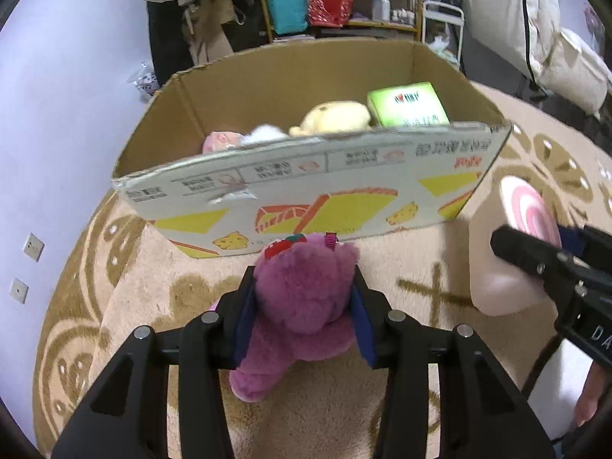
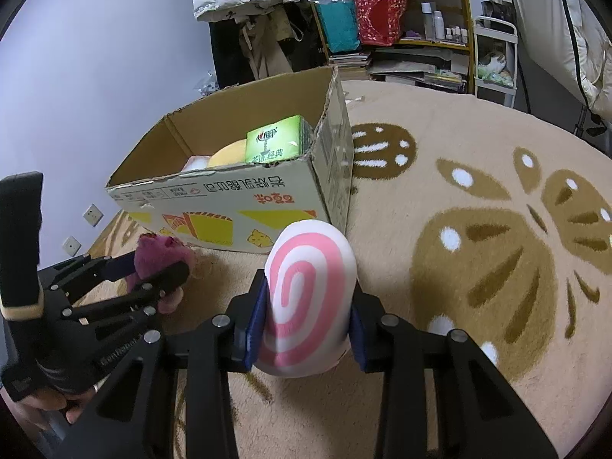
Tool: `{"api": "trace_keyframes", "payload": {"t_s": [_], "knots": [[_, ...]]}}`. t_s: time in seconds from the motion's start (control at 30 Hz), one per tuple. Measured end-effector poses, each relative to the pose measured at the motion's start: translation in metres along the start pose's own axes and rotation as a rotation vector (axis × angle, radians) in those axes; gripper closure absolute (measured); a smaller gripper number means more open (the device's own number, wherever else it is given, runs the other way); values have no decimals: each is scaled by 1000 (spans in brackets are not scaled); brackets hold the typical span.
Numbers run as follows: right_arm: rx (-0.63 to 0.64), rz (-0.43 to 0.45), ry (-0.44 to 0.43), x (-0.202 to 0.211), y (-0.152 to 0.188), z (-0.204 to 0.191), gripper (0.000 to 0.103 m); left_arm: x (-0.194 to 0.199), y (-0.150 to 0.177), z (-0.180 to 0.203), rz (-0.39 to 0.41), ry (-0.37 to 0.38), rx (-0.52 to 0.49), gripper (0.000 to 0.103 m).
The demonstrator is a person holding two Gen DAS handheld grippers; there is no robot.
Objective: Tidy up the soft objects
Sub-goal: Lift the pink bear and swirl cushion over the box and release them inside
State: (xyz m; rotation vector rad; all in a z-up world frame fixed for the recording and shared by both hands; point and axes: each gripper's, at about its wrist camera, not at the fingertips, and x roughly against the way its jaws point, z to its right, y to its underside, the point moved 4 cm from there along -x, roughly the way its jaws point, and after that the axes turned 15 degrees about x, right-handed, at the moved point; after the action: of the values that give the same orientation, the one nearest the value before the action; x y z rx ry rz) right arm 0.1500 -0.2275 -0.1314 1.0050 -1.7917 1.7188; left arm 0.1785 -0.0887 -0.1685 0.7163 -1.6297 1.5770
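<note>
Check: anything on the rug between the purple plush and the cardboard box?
Bare rug only. The left wrist view shows the purple plush just short of the cardboard box front wall, nothing between them.

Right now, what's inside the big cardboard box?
Inside the box: a yellow plush, a green carton, something white and something pink. The front wall hides whatever lies lower.

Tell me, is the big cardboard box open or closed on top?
Open. The cardboard box has no lid over it, so you can see a yellow plush and a green packet inside.
</note>
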Motion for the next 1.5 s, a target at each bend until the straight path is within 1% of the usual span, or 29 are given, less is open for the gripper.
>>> {"api": "trace_keyframes", "payload": {"t_s": [0.27, 0.43, 0.6, 0.7, 0.8, 0.9, 1.03, 1.13, 1.27, 1.33, 1.5], "knots": [[-4, 31, 5, 10, -1, 1, 64, 18, -12, -18, 41, 42, 86, 60], [-7, 59, 7, 19, -5, 1, 64, 27, -16, -26, 70, 51, 117, 60], [14, 88, 27, 28, -9, -3, 64, 39, -19, -31, 88, 65, 136, 60], [28, 117, 28, 37, -15, -7, 64, 54, -23, -36, 125, 70, 157, 60], [43, 145, 31, 45, -21, -12, 64, 73, -33, -42, 178, 56, 173, 60], [60, 175, 39, 53, -31, -17, 64, 91, -45, -46, 227, 70, 194, 60], [102, 210, 68, 56, -48, -24, 64, 113, -65, -50, 324, 42, 186, 60], [130, 219, 90, 53, -60, -29, 64, 120, -81, -53, 361, 13, 181, 60], [134, 229, 92, 47, -77, -29, 64, 121, -102, -57, 390, -7, 178, 60], [151, 233, 105, 45, -86, -29, 64, 121, -109, -56, 403, -22, 162, 60], [155, 250, 116, 36, -113, -22, 64, 113, -130, -50, 420, -31, 128, 60]]}}
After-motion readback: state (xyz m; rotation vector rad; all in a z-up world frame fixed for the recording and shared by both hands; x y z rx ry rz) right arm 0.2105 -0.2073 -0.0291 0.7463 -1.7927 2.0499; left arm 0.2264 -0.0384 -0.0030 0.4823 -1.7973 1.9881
